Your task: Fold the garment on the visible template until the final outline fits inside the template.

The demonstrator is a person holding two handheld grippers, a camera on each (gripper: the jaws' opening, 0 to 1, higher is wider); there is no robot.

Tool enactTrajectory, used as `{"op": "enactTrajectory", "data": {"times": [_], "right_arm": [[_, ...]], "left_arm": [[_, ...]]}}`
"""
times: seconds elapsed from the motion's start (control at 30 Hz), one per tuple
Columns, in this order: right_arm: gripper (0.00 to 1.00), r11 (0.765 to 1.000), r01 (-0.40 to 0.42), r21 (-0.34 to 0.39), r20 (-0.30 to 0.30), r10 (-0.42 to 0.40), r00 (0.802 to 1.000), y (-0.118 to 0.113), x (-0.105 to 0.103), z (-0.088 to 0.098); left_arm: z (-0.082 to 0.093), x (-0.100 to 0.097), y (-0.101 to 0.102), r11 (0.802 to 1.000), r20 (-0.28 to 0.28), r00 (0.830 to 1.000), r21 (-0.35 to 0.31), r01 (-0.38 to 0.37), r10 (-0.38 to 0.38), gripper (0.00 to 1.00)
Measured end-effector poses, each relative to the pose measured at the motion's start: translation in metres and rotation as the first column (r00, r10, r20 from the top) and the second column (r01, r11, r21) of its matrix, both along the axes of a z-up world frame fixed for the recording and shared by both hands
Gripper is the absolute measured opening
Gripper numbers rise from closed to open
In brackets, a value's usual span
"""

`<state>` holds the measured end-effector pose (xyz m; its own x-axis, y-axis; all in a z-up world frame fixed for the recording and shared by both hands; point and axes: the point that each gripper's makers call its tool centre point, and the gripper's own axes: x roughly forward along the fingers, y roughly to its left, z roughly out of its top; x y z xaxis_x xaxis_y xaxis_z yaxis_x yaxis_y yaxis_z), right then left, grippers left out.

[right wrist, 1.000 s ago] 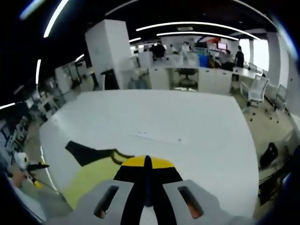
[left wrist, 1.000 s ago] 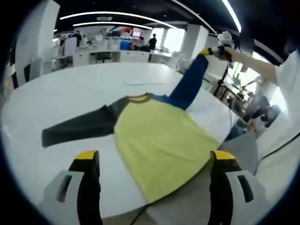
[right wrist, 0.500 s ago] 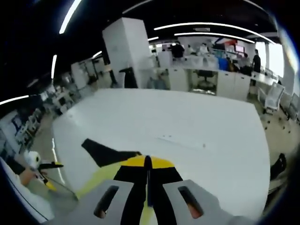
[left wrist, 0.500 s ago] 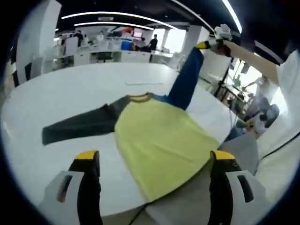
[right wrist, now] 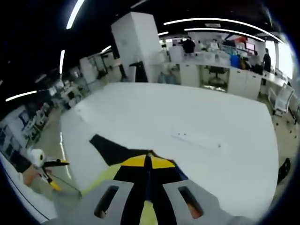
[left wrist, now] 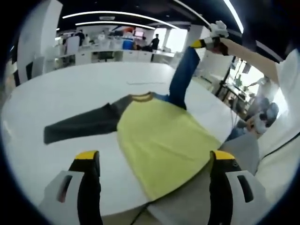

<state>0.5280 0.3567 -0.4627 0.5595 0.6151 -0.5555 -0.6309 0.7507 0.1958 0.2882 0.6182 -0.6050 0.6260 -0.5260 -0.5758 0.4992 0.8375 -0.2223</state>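
A long-sleeved shirt lies on the white table (left wrist: pixel 61 89); its yellow body (left wrist: pixel 161 138) hangs partly over the near edge. The dark grey sleeve (left wrist: pixel 79 126) stretches flat to the left. My right gripper (left wrist: pixel 202 43) holds the cuff of the blue sleeve (left wrist: pixel 180 79) high above the table, and the sleeve stands nearly upright from the shoulder. In the right gripper view its jaws (right wrist: pixel 147 161) are shut, with the grey sleeve (right wrist: pixel 112 150) below them. My left gripper (left wrist: pixel 154 157) hovers open at the near edge, over the shirt's hem and touching nothing.
A faint thin mark (left wrist: pixel 145 83) lies on the table beyond the collar. The person's sleeve (left wrist: pixel 255 58) reaches in from the right. Office desks and chairs (left wrist: pixel 103 54) stand behind the table. My left gripper (right wrist: pixel 55 174) appears off the table's left edge.
The right gripper has carried the blue sleeve's cuff higher and leftward, so the sleeve stands steeper. The left gripper has stayed where it was, open.
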Motion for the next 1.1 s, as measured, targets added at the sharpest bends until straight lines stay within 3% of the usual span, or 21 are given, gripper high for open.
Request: {"op": "enactTrajectory", "data": {"times": [0.63,0.77,0.9,1.1], "right_arm": [[0.02,0.999,0.014,0.052,-0.055,-0.011,0.998,0.027,0.004,-0.013],[0.02,0.999,0.017,0.039,-0.067,-0.015,0.998,0.036,0.004,-0.018],[0.02,0.999,0.011,-0.047,-0.054,-0.014,0.998,0.040,0.004,-0.031],[0.02,0.999,0.006,-0.036,-0.084,-0.009,0.996,0.061,0.005,-0.044]], "left_arm": [[-0.005,0.000,-0.001,1.000,-0.016,1.000,-0.002,-0.001,0.001,0.93],[-0.005,0.002,-0.003,1.000,-0.012,1.000,-0.004,0.003,-0.003,0.93],[-0.004,0.004,-0.004,1.000,-0.007,1.000,-0.007,0.006,-0.006,0.93],[-0.004,0.006,-0.004,1.000,-0.003,1.000,0.003,0.014,-0.014,0.93]]}}
